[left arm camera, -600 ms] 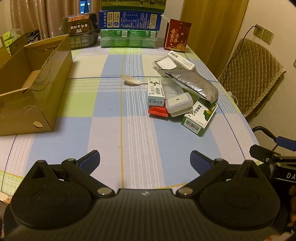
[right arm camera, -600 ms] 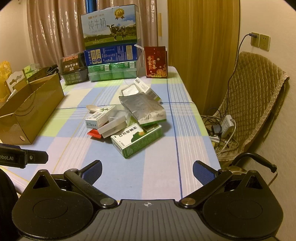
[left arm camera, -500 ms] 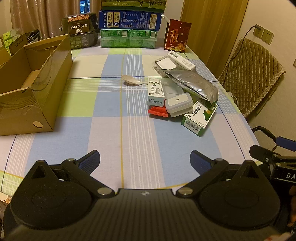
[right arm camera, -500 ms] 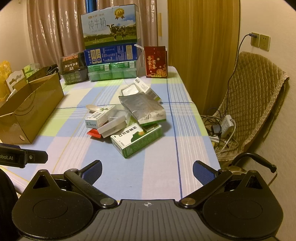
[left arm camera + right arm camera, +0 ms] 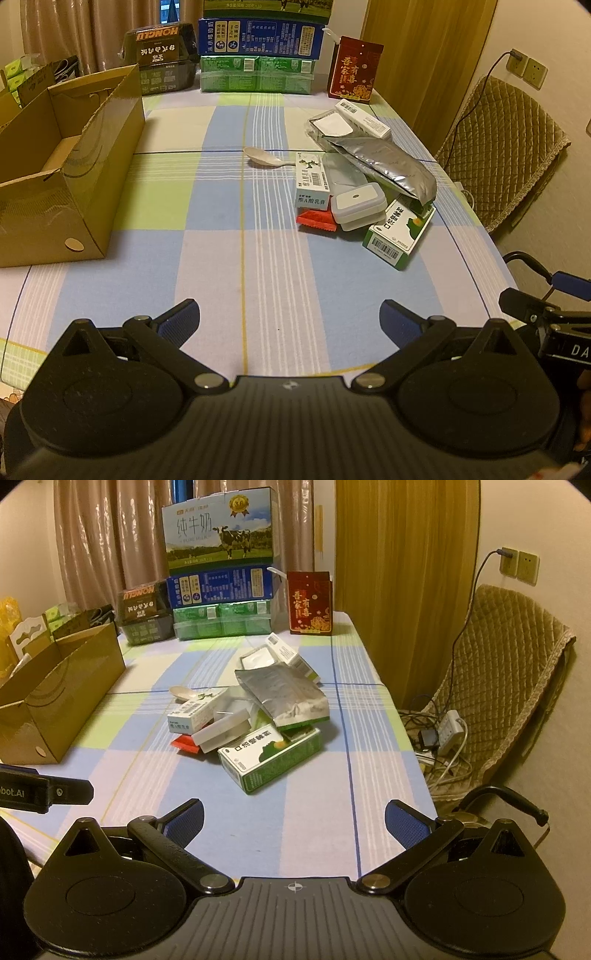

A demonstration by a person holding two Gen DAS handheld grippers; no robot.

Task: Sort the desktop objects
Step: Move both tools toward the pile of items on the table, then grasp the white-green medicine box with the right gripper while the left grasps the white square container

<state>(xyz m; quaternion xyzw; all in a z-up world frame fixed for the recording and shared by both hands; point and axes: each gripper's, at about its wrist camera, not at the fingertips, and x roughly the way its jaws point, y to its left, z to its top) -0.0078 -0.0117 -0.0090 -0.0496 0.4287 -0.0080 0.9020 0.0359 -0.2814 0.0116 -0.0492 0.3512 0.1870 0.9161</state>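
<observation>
Plainly, both the left gripper and right gripper hang spread wide and empty; pulling the green box probably topples the foil pouch resting, seemingly, atop it.

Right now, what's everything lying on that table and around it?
cardboard box: 1, brown, open, table's left side
spoon: 1, pale, mid-table beside the pile
white medicine box: 1, white, pile's left edge
green medicine box: 1, green-white, pile's near end
foil pouch: 1, silver, on top of the pile
plastic container: 1, whitish, in the pile
red packet: 1, red-orange, under the pile's near-left edge
milk carton: 1, blue-green, stacked at the far end
red box: 1, red, far end
chair: 1, tan quilted, right of the table
left hand-held gripper: 1, black, open, empty
right hand-held gripper: 1, black, open, empty
</observation>
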